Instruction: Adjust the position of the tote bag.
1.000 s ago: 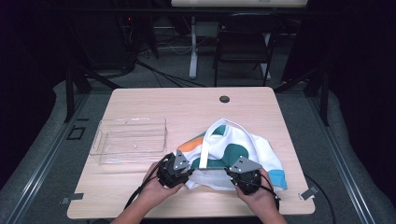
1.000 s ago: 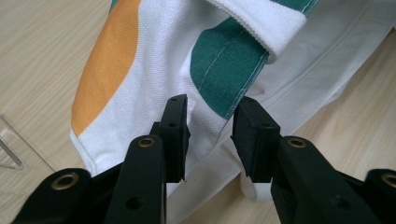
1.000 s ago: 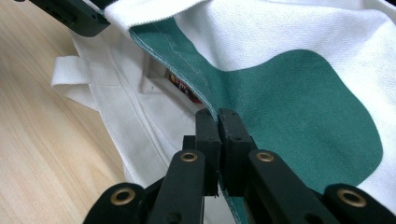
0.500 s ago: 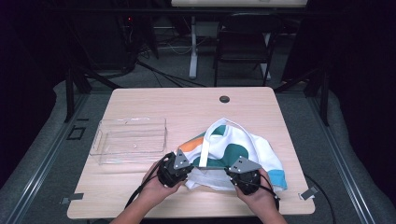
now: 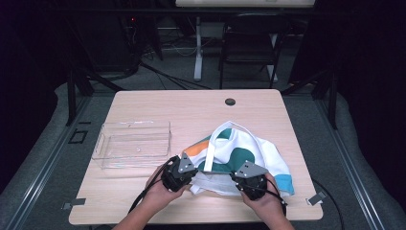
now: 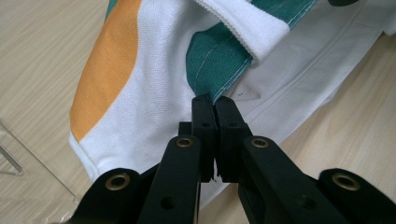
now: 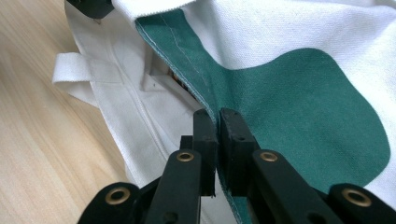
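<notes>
The cloth bag (image 5: 239,155) lies crumpled on the near right part of the wooden table (image 5: 191,105), close to the person's edge. It is white canvas printed with big dark green patches, an orange patch at its left end and a light blue corner at its far right. A white strap (image 5: 210,153) loops up over the middle of it, and a second strap end lies flat on the wood at the near side. The opening of the bag faces the person, with a green-printed hem along the upper layer and a plain white layer under it.

The left gripper (image 5: 184,173) sits at the bag's near left edge. Its jaws have just been closing, and in the left gripper view (image 6: 215,105) they are pinched together on the green hem, with the fabric caught between the pads. The right gripper (image 5: 246,179) is at the near middle of the bag. In the right gripper view (image 7: 217,116) its jaws have eased apart a little but the green hem runs between the pads, which clamp it.

A clear plastic tray (image 5: 134,143) stands just left of the bag, near the left gripper but apart from it. A small dark round cap (image 5: 230,101) sits in the tabletop at the far edge, well away from everything.
</notes>
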